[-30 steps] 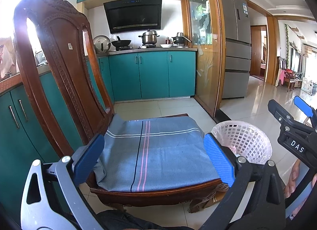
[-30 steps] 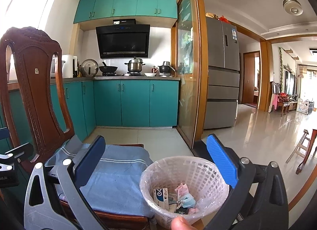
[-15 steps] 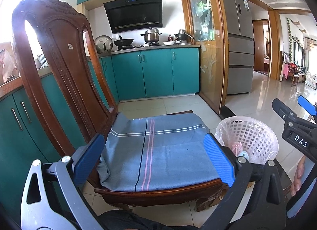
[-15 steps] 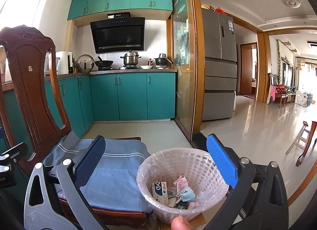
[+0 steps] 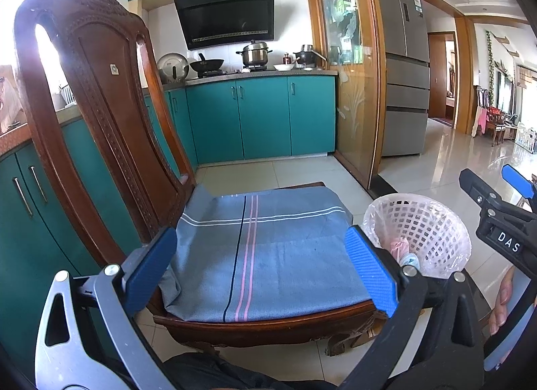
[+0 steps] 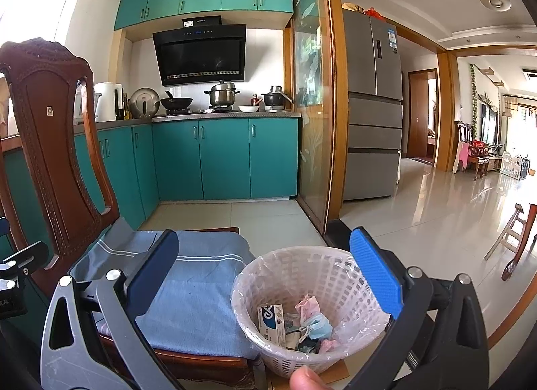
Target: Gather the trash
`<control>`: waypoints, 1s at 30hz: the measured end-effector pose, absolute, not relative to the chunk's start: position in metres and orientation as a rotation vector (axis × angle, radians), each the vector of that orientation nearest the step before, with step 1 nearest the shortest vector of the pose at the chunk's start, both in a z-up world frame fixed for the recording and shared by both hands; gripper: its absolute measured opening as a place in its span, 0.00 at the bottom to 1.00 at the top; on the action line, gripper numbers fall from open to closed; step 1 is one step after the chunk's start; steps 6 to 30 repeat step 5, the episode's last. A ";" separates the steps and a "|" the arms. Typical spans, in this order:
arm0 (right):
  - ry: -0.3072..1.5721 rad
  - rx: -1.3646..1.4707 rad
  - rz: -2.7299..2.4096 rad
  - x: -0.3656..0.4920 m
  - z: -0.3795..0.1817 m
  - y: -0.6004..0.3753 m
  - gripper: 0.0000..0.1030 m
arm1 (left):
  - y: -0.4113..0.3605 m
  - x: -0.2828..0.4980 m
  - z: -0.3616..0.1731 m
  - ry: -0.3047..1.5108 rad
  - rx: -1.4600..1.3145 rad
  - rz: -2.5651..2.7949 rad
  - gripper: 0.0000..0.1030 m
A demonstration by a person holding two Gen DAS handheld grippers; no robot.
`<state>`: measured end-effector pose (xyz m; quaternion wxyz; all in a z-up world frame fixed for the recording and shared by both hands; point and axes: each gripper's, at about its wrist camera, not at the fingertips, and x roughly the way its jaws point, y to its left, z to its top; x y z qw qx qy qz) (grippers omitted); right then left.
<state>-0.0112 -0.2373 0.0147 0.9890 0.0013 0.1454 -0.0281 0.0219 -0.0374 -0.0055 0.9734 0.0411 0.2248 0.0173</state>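
My left claw [image 5: 261,270] is released, its blue-padded fingers [image 5: 371,270] spread wide with nothing between them, held over the dark carved wooden chair [image 5: 100,114] whose seat is covered by a grey-blue cloth with pink and white stripes [image 5: 268,242]. My right claw [image 6: 265,277] is spread apart as well and holds nothing; it hangs above the white plastic lattice wastebasket lined with a clear bag [image 6: 322,279], which stands on the pale tiled floor [image 6: 436,215] just beside the chair's right edge. Inside the basket lies the trash: a small white and blue carton [image 6: 270,317], a crumpled blue face mask [image 6: 317,328] and some pink scraps [image 6: 307,306]. From the left wrist view I see the same basket [image 5: 433,232] to the right of the seat, with my right claw [image 5: 496,202] beyond it. Behind stand teal kitchen cabinets [image 6: 221,158], a steel pot [image 6: 221,96] on the stove, and a grey refrigerator [image 6: 372,104].
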 end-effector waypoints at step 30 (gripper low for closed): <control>0.312 -0.003 -0.033 -0.007 0.012 -0.232 0.97 | -0.030 0.034 -0.016 0.501 0.075 0.052 0.97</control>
